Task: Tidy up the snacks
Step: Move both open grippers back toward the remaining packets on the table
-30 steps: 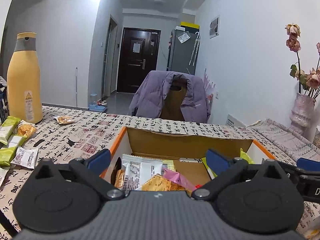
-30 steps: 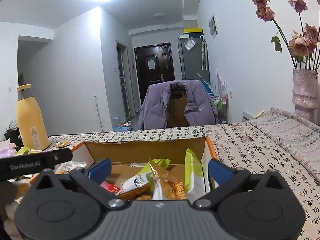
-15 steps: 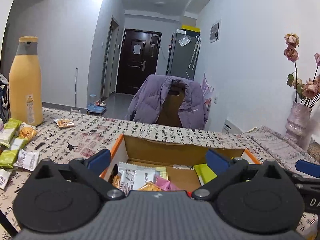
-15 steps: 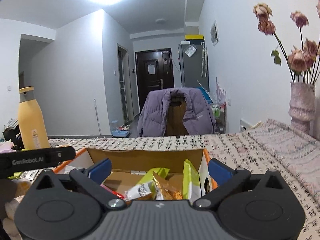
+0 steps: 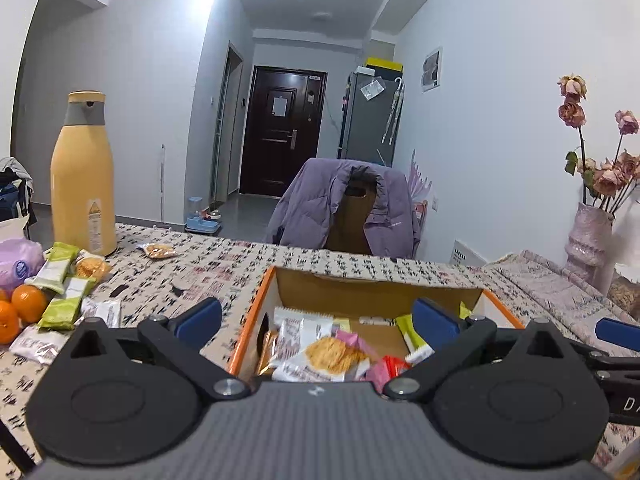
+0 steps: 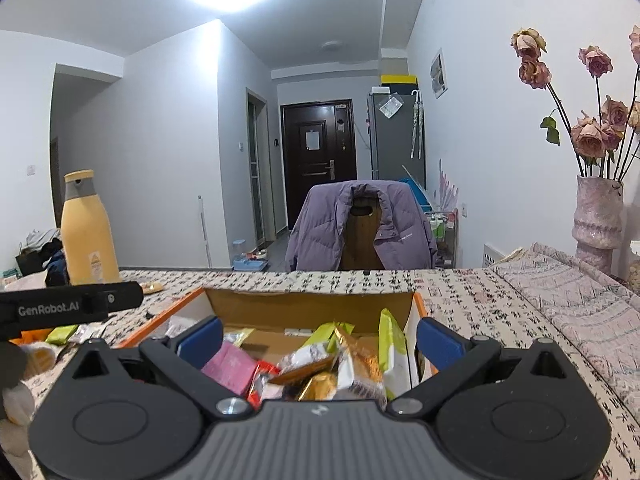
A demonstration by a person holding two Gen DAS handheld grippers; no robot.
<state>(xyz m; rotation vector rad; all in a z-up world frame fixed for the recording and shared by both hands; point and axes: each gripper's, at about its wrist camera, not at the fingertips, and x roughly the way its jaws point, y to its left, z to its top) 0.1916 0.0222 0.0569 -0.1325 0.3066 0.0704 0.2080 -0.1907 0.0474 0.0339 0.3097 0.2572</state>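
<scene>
An open cardboard box with an orange rim (image 5: 250,328) (image 6: 420,308) sits on the patterned tablecloth and holds several snack packets (image 5: 332,354) (image 6: 340,356). My left gripper (image 5: 318,318) is open and empty, just in front of and above the box's near left side. My right gripper (image 6: 320,336) is open and empty, over the box's near right side. Loose snack packets (image 5: 64,292) lie on the cloth to the left of the box, with one small packet (image 5: 157,250) farther back.
A tall yellow bottle (image 5: 83,176) stands at the far left. Oranges (image 5: 24,304) and a purple pack (image 5: 18,264) lie at the left edge. A vase of dried roses (image 6: 596,216) stands at the right. A chair with a purple jacket (image 5: 348,208) is behind the table.
Both grippers have pulled back and risen a little from the box, so more of the room and the loose snacks on the left show. Both stay open and empty.
</scene>
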